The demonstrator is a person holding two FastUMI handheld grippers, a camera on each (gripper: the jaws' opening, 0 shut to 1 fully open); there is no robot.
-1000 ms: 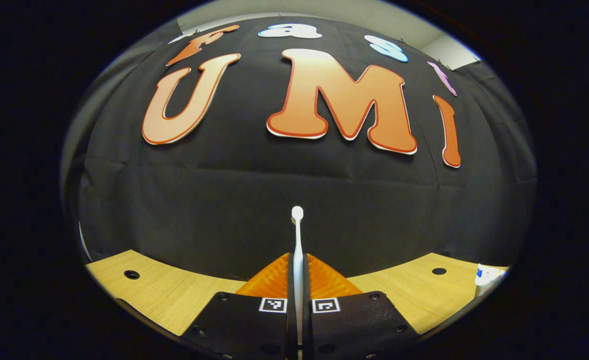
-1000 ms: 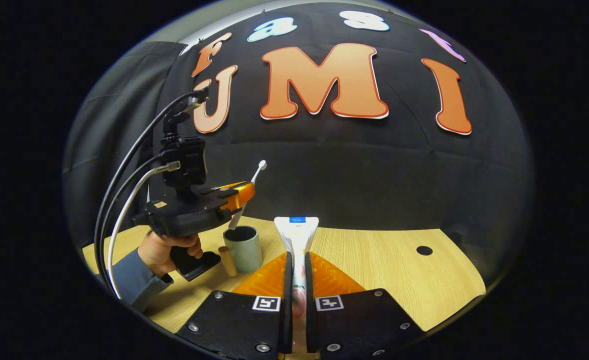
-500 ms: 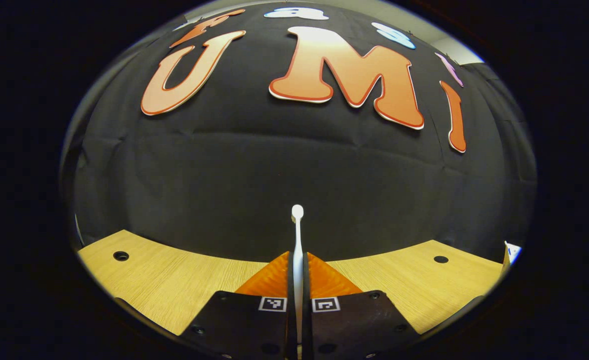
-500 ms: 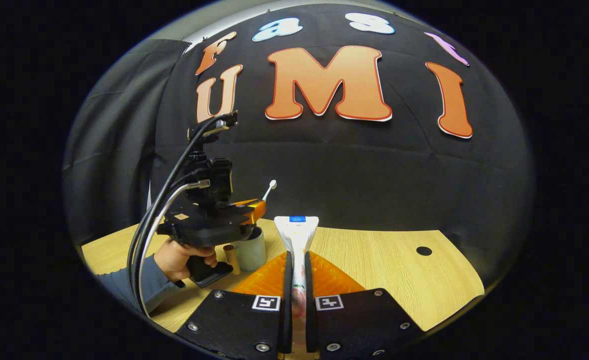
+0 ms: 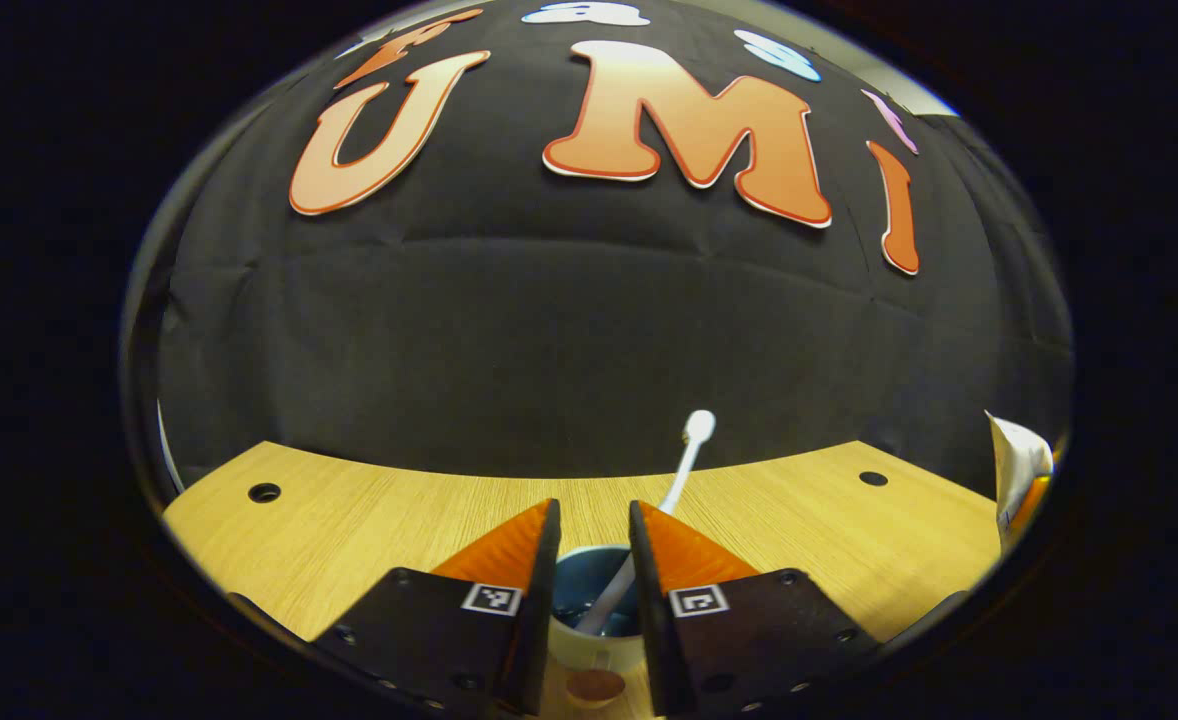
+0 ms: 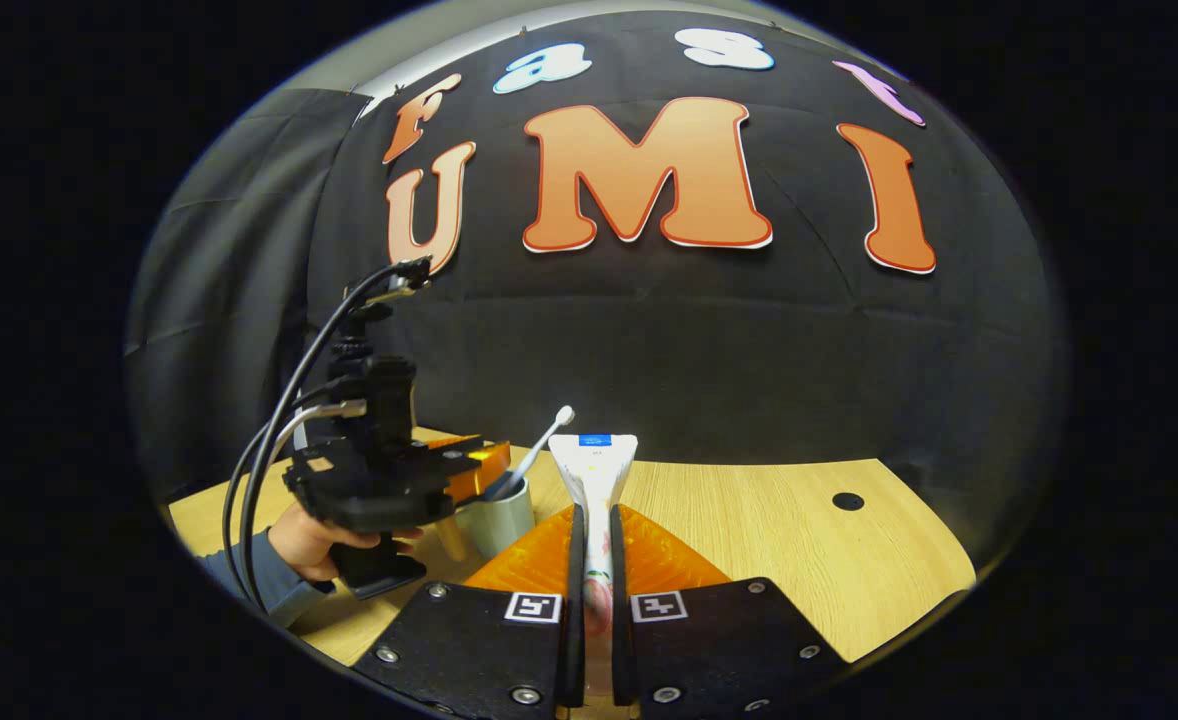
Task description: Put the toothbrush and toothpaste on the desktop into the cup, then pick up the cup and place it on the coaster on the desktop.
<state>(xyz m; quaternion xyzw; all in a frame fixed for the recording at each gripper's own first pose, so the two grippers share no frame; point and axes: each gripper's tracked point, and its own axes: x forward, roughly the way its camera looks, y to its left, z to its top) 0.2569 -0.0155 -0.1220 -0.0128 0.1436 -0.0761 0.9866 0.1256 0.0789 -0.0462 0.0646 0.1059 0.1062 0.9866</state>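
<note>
In the left gripper view my left gripper (image 5: 591, 515) is open just above the pale cup (image 5: 599, 650). The white toothbrush (image 5: 684, 460) stands in the cup and leans to the right, free of both fingers. The right gripper view shows the same cup (image 6: 501, 518) left of centre on the wooden table (image 6: 769, 530), with the toothbrush (image 6: 539, 452) sticking out and the left gripper (image 6: 484, 462) over its rim, held by a hand (image 6: 314, 530). My right gripper (image 6: 594, 512) is shut on the white toothpaste tube (image 6: 594, 470), upright and right of the cup. The tube (image 5: 1011, 465) also shows at the left gripper view's right edge.
A short tan wooden peg (image 6: 449, 538) stands against the cup's left side; a round brown end (image 5: 594, 688) shows below the cup. The table has small dark holes (image 5: 264, 492) (image 6: 848, 501). Cables (image 6: 279, 440) rise from the left gripper. The black wall lies close behind.
My left gripper came down over the cup and opened, and the toothbrush now stands in the cup. The right gripper still holds the toothpaste in about the same place.
</note>
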